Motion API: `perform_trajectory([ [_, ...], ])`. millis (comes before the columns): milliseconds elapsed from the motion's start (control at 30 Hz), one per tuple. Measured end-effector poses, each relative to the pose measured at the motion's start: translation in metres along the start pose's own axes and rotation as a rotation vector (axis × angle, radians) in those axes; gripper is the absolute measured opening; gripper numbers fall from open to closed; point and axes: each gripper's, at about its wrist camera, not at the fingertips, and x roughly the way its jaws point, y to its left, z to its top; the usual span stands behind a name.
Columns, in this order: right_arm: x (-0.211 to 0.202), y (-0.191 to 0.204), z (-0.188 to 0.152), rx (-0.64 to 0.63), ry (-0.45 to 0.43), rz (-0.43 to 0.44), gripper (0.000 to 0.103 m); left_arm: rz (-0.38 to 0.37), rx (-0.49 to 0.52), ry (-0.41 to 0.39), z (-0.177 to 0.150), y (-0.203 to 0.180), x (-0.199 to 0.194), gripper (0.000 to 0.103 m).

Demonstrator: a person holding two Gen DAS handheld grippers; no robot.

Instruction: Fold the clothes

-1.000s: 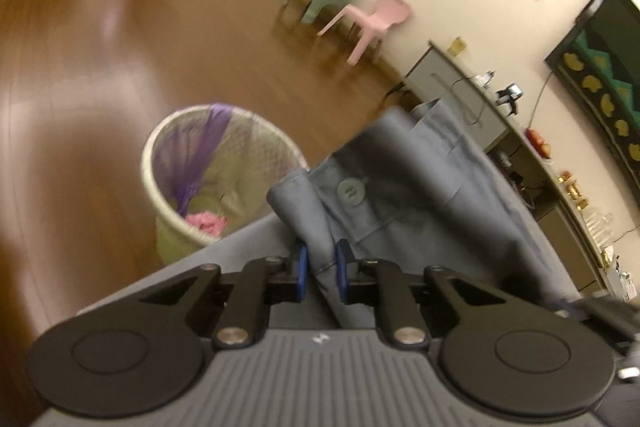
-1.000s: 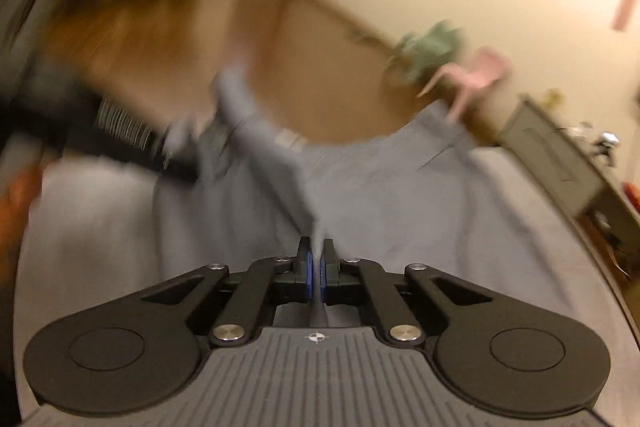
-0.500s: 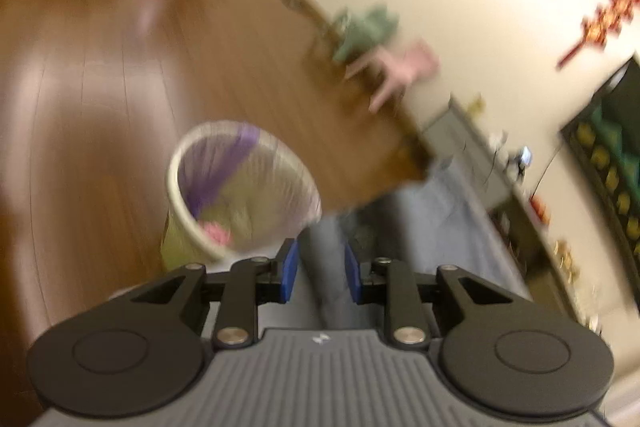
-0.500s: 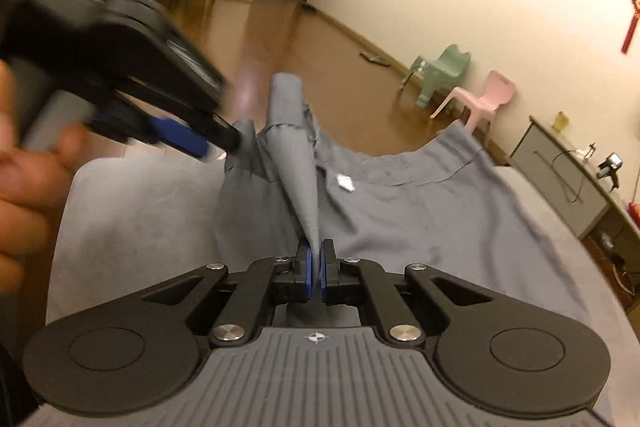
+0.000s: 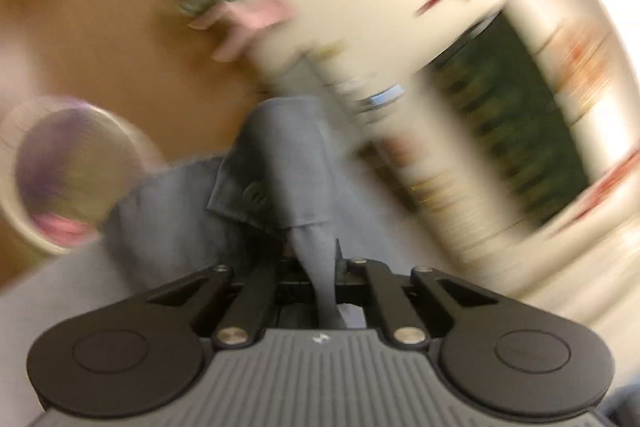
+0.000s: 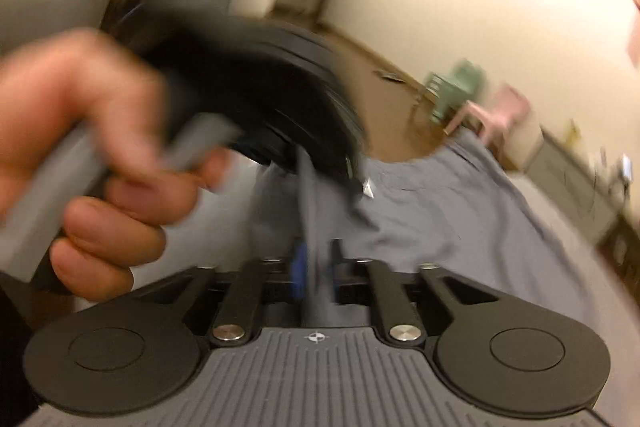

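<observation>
A grey garment with a button (image 5: pixel 256 193) lies on a pale grey surface (image 5: pixel 48 287). In the left wrist view a fold of the grey garment (image 5: pixel 296 155) runs between the jaws of my left gripper (image 5: pixel 316 267), which is shut on it. In the right wrist view my right gripper (image 6: pixel 316 267) is shut on a raised fold of the same garment (image 6: pixel 440 203). The left gripper body (image 6: pixel 256 91) and the hand holding it (image 6: pixel 80 131) fill the left of that view, close above the fold. Both views are motion-blurred.
A mesh waste basket (image 5: pixel 68 171) with a purple liner stands on the wooden floor at left. A green chair (image 6: pixel 456 91) and a pink chair (image 6: pixel 500 111) stand by the far wall. A low cabinet (image 6: pixel 580 179) is at right.
The left gripper opened half a second ago, then closed on the garment again and swung right. It now sits much closer to the right gripper. The right gripper kept its hold.
</observation>
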Motion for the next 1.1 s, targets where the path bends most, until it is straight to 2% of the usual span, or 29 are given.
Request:
perform_trajectory([
  [33,-0.017,-0.013,-0.001,0.096,-0.032,0.012,0.062,-0.019,-0.071,0.029,0.0,0.019,0.0,0.004],
  [67,-0.027,-0.026,-0.004,0.17,-0.033,0.014,0.063,0.063,-0.116,0.056,-0.003,0.034,0.003,0.004],
  [100,-0.035,-0.038,-0.007,0.231,-0.017,0.01,0.063,0.105,-0.153,0.077,-0.005,0.046,0.005,0.006],
  [167,-0.043,-0.063,-0.015,0.328,0.021,-0.009,0.063,0.149,-0.212,0.089,-0.008,0.053,0.003,0.008],
  [233,-0.04,-0.085,-0.026,0.371,0.068,-0.051,0.063,0.182,-0.178,0.067,-0.01,0.042,-0.005,0.024],
  [267,-0.038,-0.097,-0.031,0.396,0.09,-0.068,0.063,0.229,-0.14,0.061,-0.013,0.032,-0.004,0.042],
  [300,-0.039,-0.103,-0.036,0.415,0.108,-0.075,0.063,0.276,-0.102,0.055,-0.015,0.023,-0.004,0.051],
  [400,-0.029,-0.12,-0.035,0.377,0.143,-0.079,0.065,0.415,0.013,0.035,-0.022,-0.005,-0.003,0.052],
  [433,-0.024,-0.125,-0.029,0.337,0.147,-0.079,0.07,0.461,0.051,0.029,-0.025,-0.015,-0.003,0.05],
  [467,-0.022,-0.127,-0.021,0.284,0.144,-0.08,0.072,0.507,0.09,0.022,-0.027,-0.024,-0.003,0.043],
  [500,-0.021,-0.128,-0.011,0.225,0.138,-0.083,0.076,0.534,0.122,0.043,-0.029,-0.029,0.002,0.022],
  [533,-0.012,-0.133,-0.004,0.155,0.13,-0.086,0.079,0.56,0.155,0.064,-0.031,-0.033,0.006,0.017],
  [600,0.011,-0.142,0.017,-0.005,0.116,-0.09,0.086,0.533,0.172,0.055,-0.028,-0.041,0.005,0.009],
  [700,0.057,-0.15,0.049,-0.239,0.113,-0.095,0.088,0.498,0.187,0.067,-0.028,-0.04,0.004,0.007],
  [800,0.108,-0.164,0.069,-0.382,0.146,-0.099,0.09,0.447,0.153,0.081,-0.02,-0.02,0.003,0.007],
  [933,0.181,-0.193,0.09,-0.448,0.163,-0.076,0.09,0.421,0.177,0.107,-0.014,-0.013,0.009,0.007],
  [1033,0.218,-0.206,0.093,-0.452,0.164,0.007,0.088,0.395,0.203,0.1,-0.011,-0.016,0.011,0.007],
  [1067,0.226,-0.209,0.092,-0.451,0.191,0.045,0.087,0.386,0.215,0.096,-0.01,-0.017,0.011,0.007],
  [1100,0.233,-0.213,0.092,-0.447,0.236,0.084,0.073,0.377,0.22,0.093,-0.009,-0.017,0.011,0.007],
])
